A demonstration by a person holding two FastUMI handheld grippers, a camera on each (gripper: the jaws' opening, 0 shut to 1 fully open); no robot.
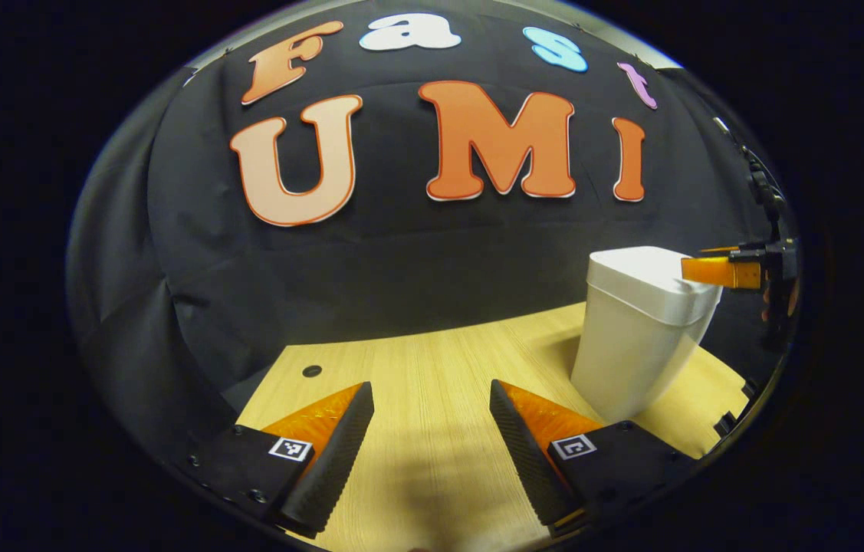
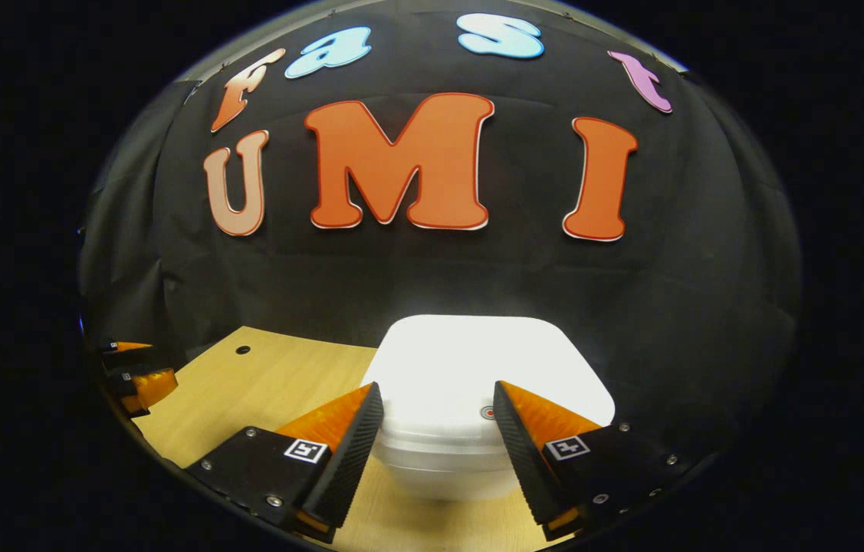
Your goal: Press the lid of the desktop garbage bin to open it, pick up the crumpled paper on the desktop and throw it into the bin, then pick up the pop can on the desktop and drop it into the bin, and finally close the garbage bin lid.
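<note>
The white desktop bin [image 1: 638, 330] stands on the wooden table [image 1: 432, 460] to the right in the left gripper view, with its lid [image 1: 650, 272] down. My right gripper [image 1: 696, 261] hovers at the lid's right edge; I cannot tell whether it touches. In the right gripper view the bin lid [image 2: 470, 360] lies just beneath my right gripper [image 2: 438, 387], whose fingers are open on either side of the lid's near edge. A small red mark [image 2: 487, 412] sits on the lid by the right finger. My left gripper [image 1: 432, 387] is open above bare table.
A small dark hole [image 1: 312, 371] marks the table near its far left corner, also seen as the hole [image 2: 243, 349] in the right gripper view. My left gripper [image 2: 144, 366] shows at the far left there. Black cloth walls close the back and sides.
</note>
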